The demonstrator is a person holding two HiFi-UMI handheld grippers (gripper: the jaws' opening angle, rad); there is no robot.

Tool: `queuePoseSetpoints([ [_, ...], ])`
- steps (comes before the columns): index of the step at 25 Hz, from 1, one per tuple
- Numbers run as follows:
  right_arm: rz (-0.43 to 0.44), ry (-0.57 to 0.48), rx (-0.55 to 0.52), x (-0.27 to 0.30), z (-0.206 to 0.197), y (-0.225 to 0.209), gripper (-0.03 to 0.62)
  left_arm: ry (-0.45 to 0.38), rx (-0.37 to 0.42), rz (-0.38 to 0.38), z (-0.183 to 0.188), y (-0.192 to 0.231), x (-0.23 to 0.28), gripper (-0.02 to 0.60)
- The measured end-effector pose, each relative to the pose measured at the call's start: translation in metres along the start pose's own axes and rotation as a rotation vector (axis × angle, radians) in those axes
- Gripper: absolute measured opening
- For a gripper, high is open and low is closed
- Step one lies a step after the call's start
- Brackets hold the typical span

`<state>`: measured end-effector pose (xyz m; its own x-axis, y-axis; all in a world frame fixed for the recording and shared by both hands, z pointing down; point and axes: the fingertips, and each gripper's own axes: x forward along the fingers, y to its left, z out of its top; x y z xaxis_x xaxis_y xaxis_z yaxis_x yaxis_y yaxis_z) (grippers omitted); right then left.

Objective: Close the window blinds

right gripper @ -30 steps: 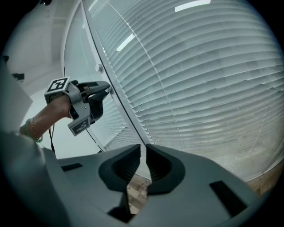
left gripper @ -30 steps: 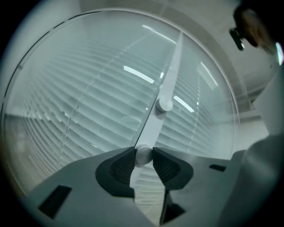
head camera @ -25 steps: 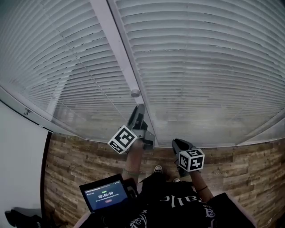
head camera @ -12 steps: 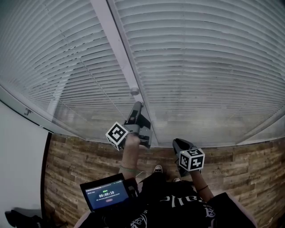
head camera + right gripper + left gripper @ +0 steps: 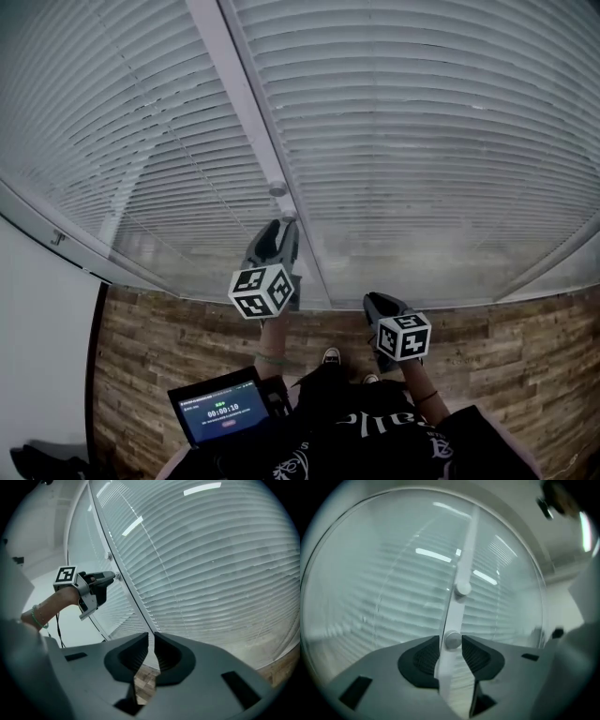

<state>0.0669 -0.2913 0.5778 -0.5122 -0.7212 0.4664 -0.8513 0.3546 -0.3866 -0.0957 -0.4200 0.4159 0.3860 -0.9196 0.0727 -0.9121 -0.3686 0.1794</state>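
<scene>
Window wall fills nearly everything ahead of us: white horizontal-slat blinds [image 5: 422, 141] sealed behind glass on both sides of a slim white vertical frame post [image 5: 234, 84], with brown wood-plank floor [image 5: 525, 375] at the post's foot. The slats can't be touched directly, which we reckon is why all the action is on the post.

Two small round white knobs sit on it. Our left tongs [image 5: 281, 225] are held level, straddling the lower knob [image 5: 452, 639], with the upper knob [image 5: 462, 589] just beyond it up the post. Straddling it like that makes sense if the knob is the tilt control and needs twisting. The pads have just been easing open with the knob between them. One pad looks to touch it and there's a sliver of gap at the other, so we'd call the hold loosened, not clamped.

Our right tongs [image 5: 151, 634] hang low beside the post, angled down, pinched almost together with nothing in them. That's probably just parking, since one knob only needs one hand.

The slats on both sides of the post look close to flat, but we honestly can't tell whether they're fully shut.
</scene>
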Motion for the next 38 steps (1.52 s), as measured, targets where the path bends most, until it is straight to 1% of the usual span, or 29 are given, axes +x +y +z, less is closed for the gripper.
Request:
queuePoseSetpoints([
  [2, 0.000, 0.002, -0.002, -0.005, -0.003, 0.000, 0.051, 0.077, 0.375, 0.064, 0.000, -0.001, 0.004, 0.135],
  [3, 0.000, 0.004, -0.003, -0.008, -0.005, 0.000, 0.051, 0.110, 0.529, 0.082, 0.001, -0.003, 0.006, 0.140],
  [4, 0.000, 0.005, -0.003, -0.012, -0.008, 0.000, 0.051, 0.138, 0.640, 0.089, 0.001, -0.005, 0.008, 0.141],
  [5, 0.000, 0.005, -0.004, -0.016, -0.010, 0.000, 0.051, 0.158, 0.708, 0.090, 0.001, -0.008, 0.009, 0.141],
  [6, -0.001, 0.005, -0.004, -0.020, -0.011, -0.001, 0.051, 0.169, 0.737, 0.088, 0.000, -0.010, 0.009, 0.139],
  [7, -0.003, 0.004, -0.004, -0.025, -0.013, -0.002, 0.051, 0.172, 0.740, 0.083, -0.001, -0.012, 0.008, 0.128],
  [8, -0.004, 0.003, -0.004, -0.029, -0.013, -0.003, 0.051, 0.171, 0.732, 0.079, -0.002, -0.013, 0.007, 0.103],
  [10, -0.007, 0.002, -0.006, -0.040, -0.014, -0.005, 0.051, 0.180, 0.731, 0.080, -0.001, -0.015, 0.007, 0.103],
  [11, -0.008, 0.003, -0.008, -0.046, -0.013, -0.006, 0.051, 0.193, 0.754, 0.083, 0.002, -0.017, 0.008, 0.103],
  [12, -0.009, 0.004, -0.009, -0.054, -0.013, -0.007, 0.051, 0.209, 0.795, 0.086, 0.005, -0.020, 0.008, 0.103],
  [14, -0.011, 0.006, -0.008, -0.071, -0.016, -0.009, 0.051, 0.244, 0.894, 0.086, 0.007, -0.027, 0.007, 0.103],
  [15, -0.012, 0.006, -0.007, -0.079, -0.020, -0.011, 0.051, 0.263, 0.938, 0.084, 0.005, -0.029, 0.006, 0.119],
  [16, -0.014, 0.007, -0.006, -0.086, -0.025, -0.014, 0.051, 0.280, 0.969, 0.087, 0.003, -0.030, 0.006, 0.132],
  [17, -0.016, 0.008, -0.004, -0.091, -0.032, -0.017, 0.051, 0.293, 0.983, 0.097, 0.001, -0.028, 0.007, 0.132],
  [18, -0.018, 0.008, 0.001, -0.097, -0.039, -0.020, 0.051, 0.300, 0.973, 0.111, -0.001, -0.025, 0.008, 0.132],
  [19, -0.021, 0.007, 0.008, -0.101, -0.046, -0.024, 0.051, 0.302, 0.931, 0.122, -0.003, -0.023, 0.009, 0.132],
  [20, -0.023, 0.005, 0.019, -0.105, -0.054, -0.028, 0.051, 0.297, 0.846, 0.129, -0.005, -0.020, 0.009, 0.132],
  [21, -0.027, 0.003, 0.032, -0.108, -0.060, -0.031, 0.051, 0.283, 0.714, 0.130, -0.006, -0.019, 0.008, 0.130],
  [24, -0.043, -0.001, 0.060, -0.118, -0.071, -0.041, 0.051, 0.188, 0.183, 0.103, -0.002, -0.016, 0.007, 0.127],
  [25, -0.047, -0.006, 0.062, -0.122, -0.072, -0.041, 0.051, 0.158, 0.052, 0.092, 0.000, -0.015, 0.007, 0.127],
  [26, -0.049, -0.012, 0.064, -0.125, -0.073, -0.040, 0.051, 0.139, -0.025, 0.083, 0.002, -0.015, 0.007, 0.127],
  [27, -0.052, -0.020, 0.065, -0.129, -0.075, -0.038, 0.051, 0.130, -0.060, 0.073, 0.002, -0.015, 0.006, 0.127],
  [31, -0.065, -0.030, 0.060, -0.140, -0.079, -0.029, 0.051, 0.107, -0.072, 0.028, -0.002, -0.015, 0.000, 0.127],
  [34, -0.083, -0.037, 0.057, -0.146, -0.081, -0.024, 0.051, 0.092, -0.152, -0.029, -0.015, -0.021, -0.007, 0.144],
  [35, -0.091, -0.041, 0.058, -0.147, -0.081, -0.021, 0.051, 0.092, -0.153, -0.037, -0.020, -0.024, -0.014, 0.144],
  [36, -0.098, -0.046, 0.060, -0.146, -0.081, -0.017, 0.051, 0.099, -0.138, -0.045, -0.028, -0.027, -0.023, 0.144],
  [38, -0.111, -0.053, 0.060, -0.145, -0.083, -0.008, 0.051, 0.145, -0.081, -0.079, -0.053, -0.038, -0.045, 0.144],
])
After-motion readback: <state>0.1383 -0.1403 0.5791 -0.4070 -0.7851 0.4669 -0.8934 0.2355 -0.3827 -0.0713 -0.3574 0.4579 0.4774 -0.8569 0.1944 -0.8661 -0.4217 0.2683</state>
